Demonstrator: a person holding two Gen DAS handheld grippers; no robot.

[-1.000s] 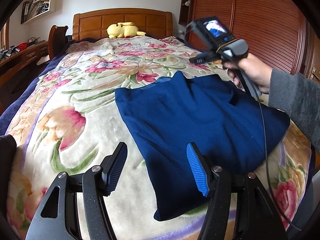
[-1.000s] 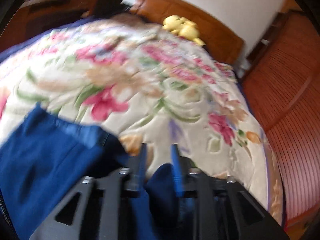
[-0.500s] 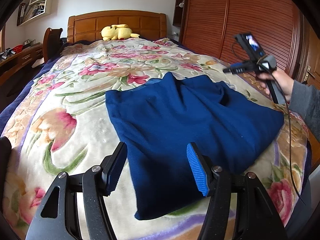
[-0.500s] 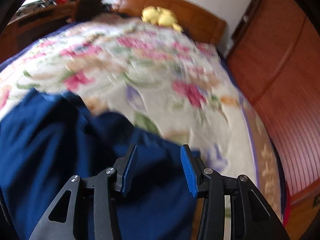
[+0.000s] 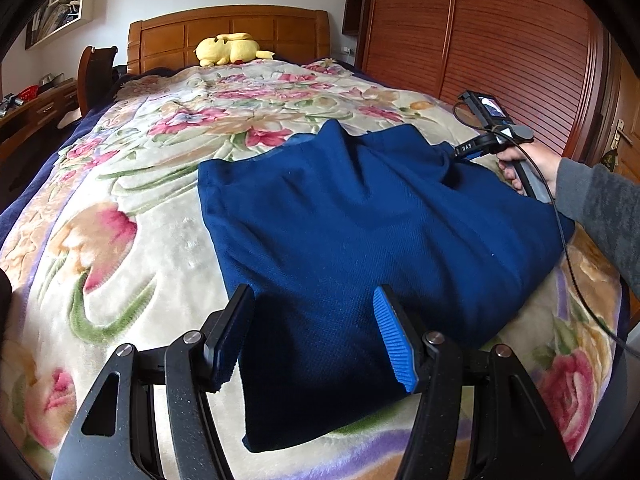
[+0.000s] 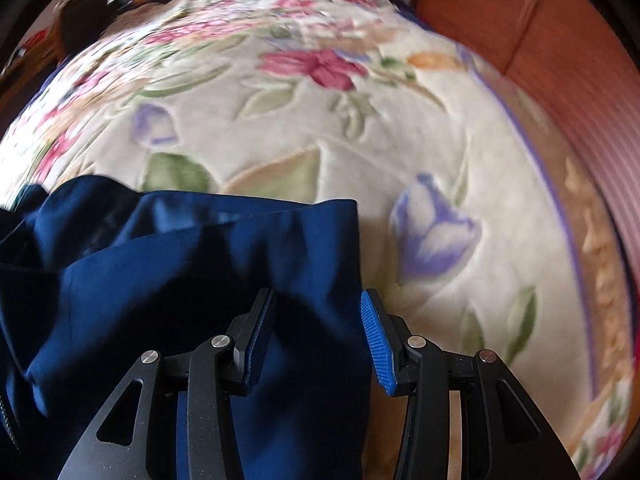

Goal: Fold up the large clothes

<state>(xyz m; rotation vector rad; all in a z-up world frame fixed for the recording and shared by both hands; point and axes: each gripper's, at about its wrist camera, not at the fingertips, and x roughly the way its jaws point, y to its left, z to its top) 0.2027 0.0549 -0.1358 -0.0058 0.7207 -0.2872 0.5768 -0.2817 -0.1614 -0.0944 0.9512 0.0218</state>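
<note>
Blue garment (image 5: 360,216) lies under both open grippers.

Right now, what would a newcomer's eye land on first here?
The dark blue garment, partly folded across the floral blanket on the bed. Next, the yellow plush toy at the wooden headboard, and the right gripper at the garment's far right corner.

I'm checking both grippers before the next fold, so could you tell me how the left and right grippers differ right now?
The left gripper has wider jaws than the right gripper. The left hovers over the navy garment's near corner; the right sits at its far right edge. Both are open, with cloth between the pads but not pinched.
</note>
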